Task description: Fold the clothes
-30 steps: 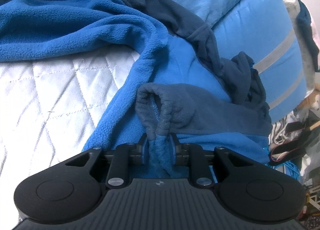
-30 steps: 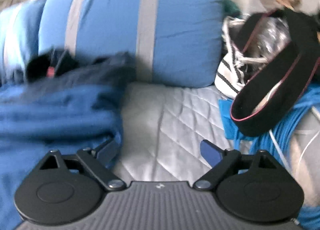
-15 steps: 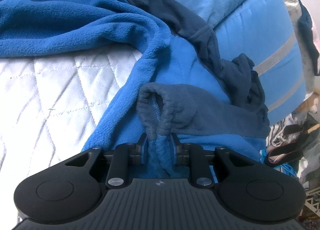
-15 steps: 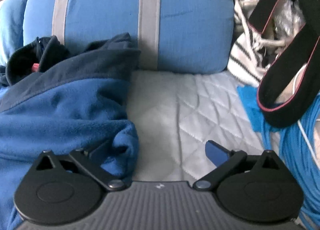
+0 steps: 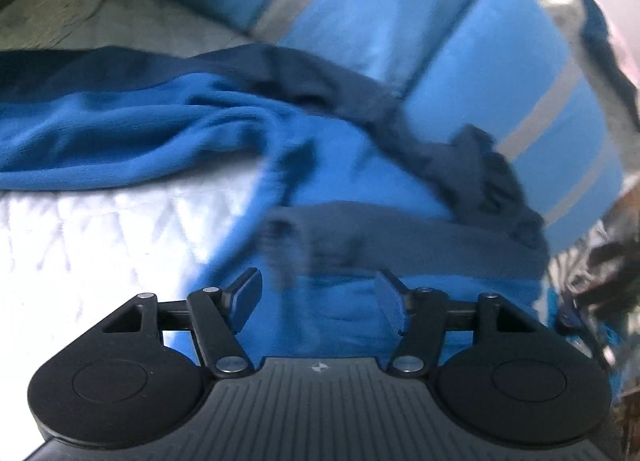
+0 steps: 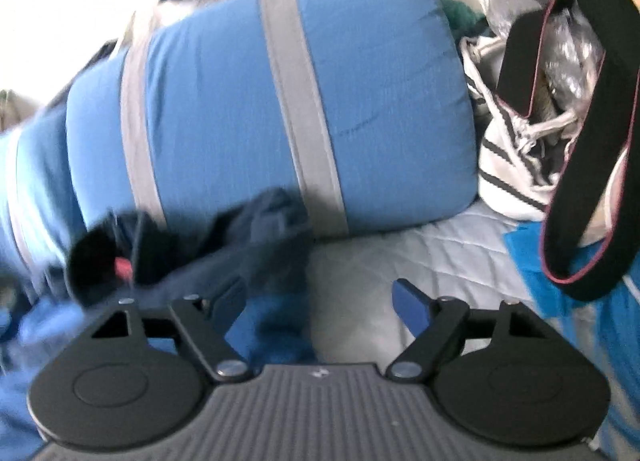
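A blue fleece jacket (image 5: 168,141) with navy trim lies crumpled on a white quilted bed (image 5: 80,253). Its navy hem band (image 5: 400,237) runs just ahead of my left gripper (image 5: 320,295), whose jaws are opening; the fleece lies below and between them, and the pads do not press on it. In the right wrist view the jacket's navy collar end (image 6: 240,257) and a blue fold (image 6: 276,325) lie by the left finger (image 6: 228,297) of my right gripper (image 6: 320,297). Its jaws are closing but stand wide, the pads apart from the cloth.
Blue pillows with grey stripes (image 6: 304,101) lean behind the jacket. At the right lie a black strap with a red edge (image 6: 592,197), a striped white bag (image 6: 512,165) and blue cloth (image 6: 600,325). Bare quilt (image 6: 400,257) shows ahead of the right gripper.
My left gripper let go of the jacket's hem fold, opened and rose. My right gripper swung so the pillow looks tilted, and its jaws narrowed a little.
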Demonstrator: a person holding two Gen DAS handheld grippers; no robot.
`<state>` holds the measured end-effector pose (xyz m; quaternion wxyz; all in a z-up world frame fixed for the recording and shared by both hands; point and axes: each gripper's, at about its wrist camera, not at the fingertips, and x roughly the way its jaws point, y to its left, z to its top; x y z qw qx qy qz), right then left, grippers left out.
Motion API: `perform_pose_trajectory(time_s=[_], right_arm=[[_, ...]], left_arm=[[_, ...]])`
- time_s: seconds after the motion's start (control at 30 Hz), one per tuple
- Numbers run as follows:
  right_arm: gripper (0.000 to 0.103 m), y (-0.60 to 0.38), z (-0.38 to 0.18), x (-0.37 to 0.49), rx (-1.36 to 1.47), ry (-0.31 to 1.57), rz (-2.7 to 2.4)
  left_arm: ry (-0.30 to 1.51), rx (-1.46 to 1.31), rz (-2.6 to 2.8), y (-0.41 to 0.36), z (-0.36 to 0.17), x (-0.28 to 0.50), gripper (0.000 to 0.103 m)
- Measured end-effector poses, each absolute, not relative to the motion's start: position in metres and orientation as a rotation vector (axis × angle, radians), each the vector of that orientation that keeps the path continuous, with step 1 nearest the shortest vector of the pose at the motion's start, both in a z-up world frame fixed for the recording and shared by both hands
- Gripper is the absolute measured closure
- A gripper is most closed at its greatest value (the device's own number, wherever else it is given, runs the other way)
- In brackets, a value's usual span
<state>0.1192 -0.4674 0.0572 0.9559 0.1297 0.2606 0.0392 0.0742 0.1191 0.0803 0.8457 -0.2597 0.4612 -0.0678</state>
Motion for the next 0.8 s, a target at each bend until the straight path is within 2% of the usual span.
perform_pose_trajectory(time_s=[0.27, 0.4, 0.6, 0.7, 0.77, 0.8], right_arm=[[0.034, -0.485, 0.047, 0.192, 0.535, 0.617, 0.188], [0.042, -0.505, 0.03, 0.22, 0.648, 0.647, 0.21], [0.047, -0.512, 0.012, 0.252, 0.641, 0.723, 0.333], [0.093, -0.505, 0.013, 0.259, 0.567, 0.716, 0.288], [0.097, -0.491, 0.023, 0.256, 0.435, 0.67, 0.227], [0.102, -0.476, 0.031, 0.252, 0.31, 0.626, 0.179]], left_arm=[[0.96, -0.427, -0.295, 0.04, 0.072, 0.089, 0.041], [0.973, -0.358, -0.311, 0.034, 0.053, 0.092, 0.041], [1.008, -0.293, -0.315, 0.029, 0.035, 0.1, 0.04], [1.014, -0.255, -0.299, 0.024, 0.029, 0.103, 0.04], [1.015, -0.212, -0.285, 0.017, 0.027, 0.102, 0.04], [1.013, -0.186, -0.279, 0.014, 0.027, 0.102, 0.04]])
